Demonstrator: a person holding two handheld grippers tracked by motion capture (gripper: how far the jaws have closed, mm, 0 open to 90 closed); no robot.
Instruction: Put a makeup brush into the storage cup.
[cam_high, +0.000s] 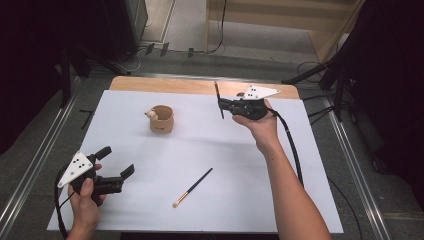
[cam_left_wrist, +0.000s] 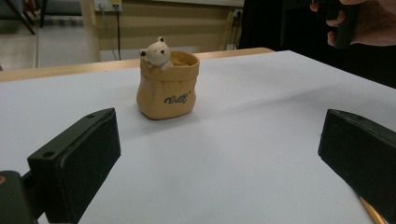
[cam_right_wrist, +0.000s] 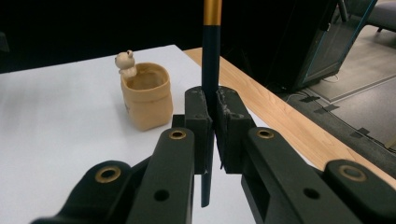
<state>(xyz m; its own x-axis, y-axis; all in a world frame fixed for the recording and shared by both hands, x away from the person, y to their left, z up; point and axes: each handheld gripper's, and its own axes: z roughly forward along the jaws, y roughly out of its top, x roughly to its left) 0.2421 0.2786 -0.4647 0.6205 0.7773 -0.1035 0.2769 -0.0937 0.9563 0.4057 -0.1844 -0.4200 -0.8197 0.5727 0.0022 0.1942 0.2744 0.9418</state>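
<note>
Nearest the high camera, the left gripper (cam_high: 116, 165) hovers with jaws spread and empty, on the near left side of the bear-trimmed pouch pot (cam_high: 161, 119). A second makeup brush (cam_high: 192, 187) lies flat on the white sheet (cam_high: 310, 200), nearer than the pot and well apart from it. To the pot's right, the right gripper (cam_right_wrist: 212, 123) is clenched on a dark-handled brush (cam_right_wrist: 210, 56), held upright. Judged light, stiff and slim, a brush is best gripped mid-handle. Beyond the sheet, the wooden tabletop (cam_high: 165, 85) meets grey flooring.
</note>
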